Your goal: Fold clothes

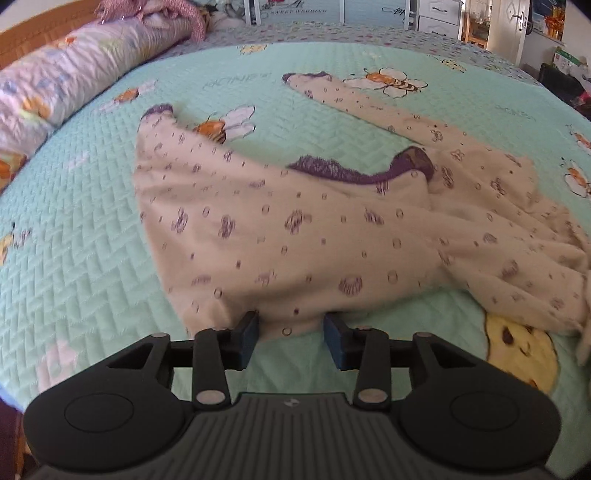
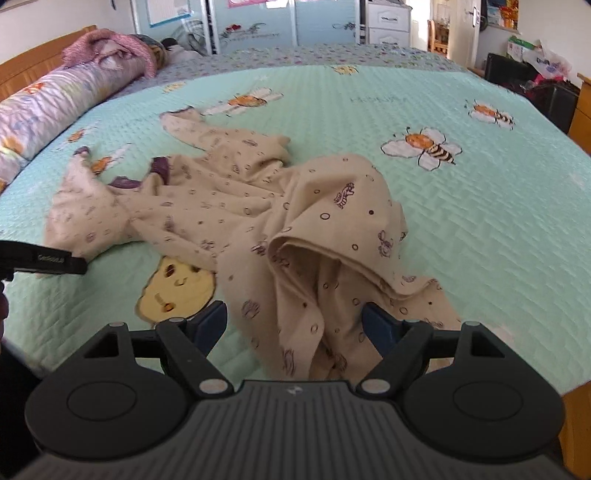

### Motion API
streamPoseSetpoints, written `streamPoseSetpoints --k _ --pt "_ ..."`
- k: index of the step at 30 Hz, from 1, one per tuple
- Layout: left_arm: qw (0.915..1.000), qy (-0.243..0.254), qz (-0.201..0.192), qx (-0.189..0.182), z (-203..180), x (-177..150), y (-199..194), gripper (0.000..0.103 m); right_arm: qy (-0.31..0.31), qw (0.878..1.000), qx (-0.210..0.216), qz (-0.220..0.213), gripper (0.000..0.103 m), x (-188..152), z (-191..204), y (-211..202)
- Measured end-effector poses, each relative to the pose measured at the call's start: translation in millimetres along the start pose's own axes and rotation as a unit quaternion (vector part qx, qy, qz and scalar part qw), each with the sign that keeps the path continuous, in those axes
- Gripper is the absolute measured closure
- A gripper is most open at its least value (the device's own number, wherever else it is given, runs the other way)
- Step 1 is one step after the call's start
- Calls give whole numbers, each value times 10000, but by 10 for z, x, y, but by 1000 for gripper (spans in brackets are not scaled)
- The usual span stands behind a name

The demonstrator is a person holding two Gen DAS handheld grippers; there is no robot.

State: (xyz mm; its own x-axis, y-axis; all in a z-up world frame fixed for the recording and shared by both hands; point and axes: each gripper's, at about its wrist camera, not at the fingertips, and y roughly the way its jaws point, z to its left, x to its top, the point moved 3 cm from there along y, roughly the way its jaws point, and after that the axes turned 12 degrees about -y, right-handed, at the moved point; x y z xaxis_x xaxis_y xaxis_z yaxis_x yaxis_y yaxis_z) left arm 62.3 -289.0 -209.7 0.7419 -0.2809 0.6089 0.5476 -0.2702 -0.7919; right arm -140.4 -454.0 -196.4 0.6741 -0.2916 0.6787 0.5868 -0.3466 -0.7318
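Observation:
A cream long-sleeved top (image 1: 295,229) with small purple prints and purple neck and cuff trim lies rumpled on the green quilted bed cover (image 1: 92,229). Its sleeves point to the far side. My left gripper (image 1: 291,332) is open, its blue pads either side of the top's near hem edge. In the right wrist view the same top (image 2: 229,206) lies bunched, with its near part folded over in loose folds. My right gripper (image 2: 293,325) is open wide, with a hanging fold of the top between its fingers. The left gripper's finger (image 2: 55,262) shows at the left edge.
A rolled lilac quilt (image 2: 55,99) and a pink blanket (image 2: 107,48) lie along the wooden headboard (image 2: 37,55) at the left. Wardrobes and drawers (image 2: 384,26) stand beyond the bed. Dark bags (image 2: 532,85) sit at the far right. The bed's wooden edge (image 2: 576,424) is near right.

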Motion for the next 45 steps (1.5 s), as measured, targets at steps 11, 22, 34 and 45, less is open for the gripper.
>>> streamPoseSetpoints --k 11,22,34,45 --pt "9981 -4 -380 -484 -77 225 -204 96 243 9996 -83 -105 76 196 -297 215" --pt "9911 81 -294 -1292 105 -135 -907 95 1034 9887 -921 -580 71 -47 -1185 -731" --pt "9846 97 -487 -1679 344 -75 -1298 65 666 9959 370 -484 35 65 -533 -681" --pt "9816 1041 -903 -1322 -29 634 -527 53 -448 9907 975 -842 19 741 222 -116"
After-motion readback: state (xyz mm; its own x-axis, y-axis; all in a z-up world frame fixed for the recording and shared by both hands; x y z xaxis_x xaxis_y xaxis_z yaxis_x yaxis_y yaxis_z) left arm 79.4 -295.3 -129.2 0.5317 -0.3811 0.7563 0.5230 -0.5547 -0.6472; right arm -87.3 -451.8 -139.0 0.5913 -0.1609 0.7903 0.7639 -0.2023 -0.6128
